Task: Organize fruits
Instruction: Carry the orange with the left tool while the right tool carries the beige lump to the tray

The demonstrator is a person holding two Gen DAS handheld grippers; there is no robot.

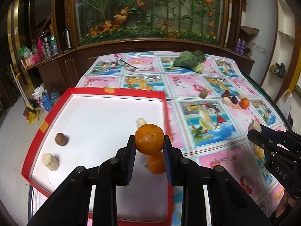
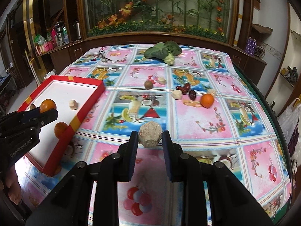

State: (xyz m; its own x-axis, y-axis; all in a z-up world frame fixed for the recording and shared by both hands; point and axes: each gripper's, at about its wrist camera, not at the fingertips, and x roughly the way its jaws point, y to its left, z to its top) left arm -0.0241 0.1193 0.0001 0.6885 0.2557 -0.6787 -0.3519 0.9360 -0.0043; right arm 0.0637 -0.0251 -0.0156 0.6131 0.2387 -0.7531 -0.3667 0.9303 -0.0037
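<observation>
My left gripper (image 1: pixel 149 141) is shut on an orange (image 1: pixel 149 139) and holds it above the red-rimmed white tray (image 1: pixel 116 94). In the tray lie another orange (image 1: pixel 157 164), a brown round fruit (image 1: pixel 61 139) and two pale chunks (image 1: pixel 50 161). My right gripper (image 2: pixel 149 138) is shut on a pale rough chunk (image 2: pixel 150 136) above the tablecloth. It shows at the right edge of the left wrist view (image 1: pixel 253 130). Loose fruit lies on the cloth: an orange (image 2: pixel 207 100), orange segments (image 2: pixel 191 103), dark red dates (image 2: pixel 185 88), a brown fruit (image 2: pixel 148 84) and pale chunks (image 2: pixel 177 94).
A leafy green vegetable (image 2: pixel 163 52) lies at the table's far end. Glasses (image 1: pixel 126 65) lie at the far left. The patterned cloth (image 2: pixel 197 128) covers the table. A wooden cabinet with a plant display (image 2: pixel 156 9) stands behind. The tray (image 2: pixel 82 116) sits at the table's left.
</observation>
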